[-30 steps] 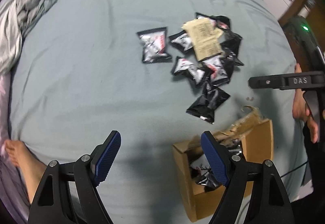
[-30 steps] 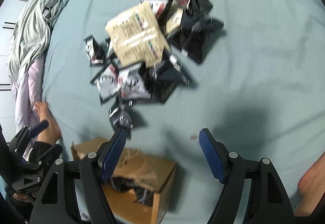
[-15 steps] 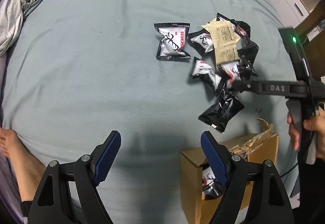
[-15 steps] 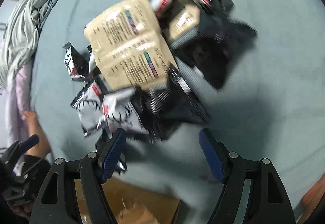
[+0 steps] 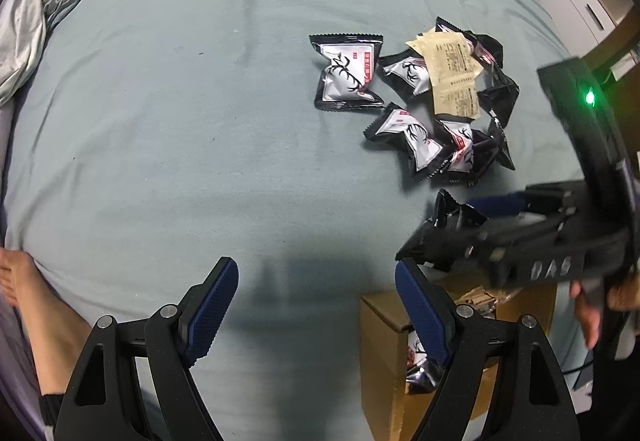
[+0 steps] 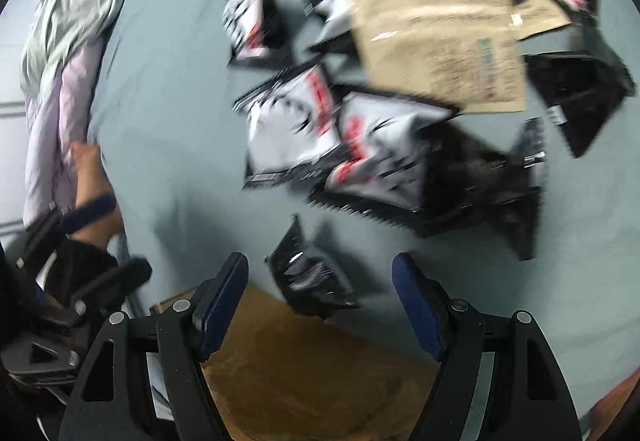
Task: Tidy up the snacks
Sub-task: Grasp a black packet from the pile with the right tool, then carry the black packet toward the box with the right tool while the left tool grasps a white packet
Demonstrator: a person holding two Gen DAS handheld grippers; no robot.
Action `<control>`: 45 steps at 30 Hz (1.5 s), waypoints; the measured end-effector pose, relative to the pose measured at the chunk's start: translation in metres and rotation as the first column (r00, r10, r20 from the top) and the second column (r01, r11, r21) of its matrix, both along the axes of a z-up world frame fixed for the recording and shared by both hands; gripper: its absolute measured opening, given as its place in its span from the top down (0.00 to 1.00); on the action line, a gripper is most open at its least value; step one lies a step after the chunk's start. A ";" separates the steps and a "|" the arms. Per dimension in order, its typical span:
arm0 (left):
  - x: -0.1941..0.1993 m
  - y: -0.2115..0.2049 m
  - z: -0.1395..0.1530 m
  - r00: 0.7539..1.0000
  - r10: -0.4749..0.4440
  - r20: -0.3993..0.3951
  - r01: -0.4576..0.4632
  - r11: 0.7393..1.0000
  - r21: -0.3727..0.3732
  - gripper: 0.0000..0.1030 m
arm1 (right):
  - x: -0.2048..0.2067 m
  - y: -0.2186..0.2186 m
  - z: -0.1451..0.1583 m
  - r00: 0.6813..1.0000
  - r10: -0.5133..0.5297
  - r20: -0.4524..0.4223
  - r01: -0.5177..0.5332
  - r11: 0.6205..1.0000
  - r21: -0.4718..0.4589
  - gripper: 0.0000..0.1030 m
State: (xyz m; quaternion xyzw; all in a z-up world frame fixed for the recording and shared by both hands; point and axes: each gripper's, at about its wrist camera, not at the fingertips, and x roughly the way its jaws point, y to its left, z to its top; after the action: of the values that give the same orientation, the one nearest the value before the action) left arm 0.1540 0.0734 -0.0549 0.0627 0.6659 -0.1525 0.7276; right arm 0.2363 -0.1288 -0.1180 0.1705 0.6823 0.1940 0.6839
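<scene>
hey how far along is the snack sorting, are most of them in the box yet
Not yet. Done: a few packets already lie inside the cardboard box. In hand: nothing; the right gripper is open just above a lone black packet near the box, and the left gripper is open and empty. Left: the pile of snack packets, including the beige packet, on the bed.
</scene>
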 end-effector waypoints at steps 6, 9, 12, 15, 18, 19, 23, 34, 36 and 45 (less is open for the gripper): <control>0.003 -0.004 -0.005 1.000 -0.003 0.013 0.002 1.000 0.031 0.21 | 0.001 0.014 -0.006 0.996 0.090 0.026 -0.090 0.996 -0.025 0.66; 0.006 -0.006 -0.009 0.999 -0.012 0.030 0.010 0.998 0.057 0.21 | 0.000 0.013 0.007 0.990 0.107 0.090 -0.102 0.993 -0.056 0.70; 0.013 -0.011 -0.013 0.998 -0.035 0.059 0.030 0.996 0.081 0.21 | -0.005 -0.007 0.023 0.991 0.037 0.129 -0.038 0.999 0.007 0.70; 0.025 -0.019 -0.016 0.996 -0.043 0.072 0.039 0.997 0.061 0.21 | -0.012 -0.040 0.041 0.983 -0.068 0.174 0.051 0.994 0.098 0.70; 0.039 -0.031 -0.022 0.999 -0.019 0.051 0.018 1.000 0.019 0.21 | -0.023 -0.072 0.054 0.962 -0.171 0.214 0.139 0.978 0.156 0.70; 0.047 -0.037 -0.025 0.999 -0.003 0.038 0.004 1.000 -0.007 0.21 | -0.029 -0.082 0.057 0.954 -0.201 0.222 0.165 0.971 0.171 0.70; 0.072 -0.056 -0.030 0.996 0.044 0.075 -0.043 0.999 -0.015 0.17 | -0.052 -0.102 0.060 0.936 -0.264 0.234 0.216 0.953 0.214 0.70; 0.134 -0.085 -0.069 0.992 0.023 0.121 -0.033 0.997 0.076 0.58 | -0.091 -0.144 0.053 0.951 -0.240 0.193 0.201 0.959 0.199 0.70; 0.134 -0.088 -0.064 0.995 -0.006 0.100 -0.001 0.998 0.070 0.61 | -0.094 -0.146 0.048 0.954 -0.242 0.175 0.208 0.959 0.192 0.70; 0.072 -0.067 -0.018 0.983 -0.120 0.141 0.108 0.990 0.090 0.64 | -0.101 -0.140 0.067 0.947 -0.209 0.245 0.199 0.978 0.067 0.70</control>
State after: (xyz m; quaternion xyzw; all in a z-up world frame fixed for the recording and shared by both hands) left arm 0.2263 0.0062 -0.0730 0.1414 0.6119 -0.1613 0.7613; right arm 0.1355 -0.2688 -0.0513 0.2284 0.5651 0.1562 0.7772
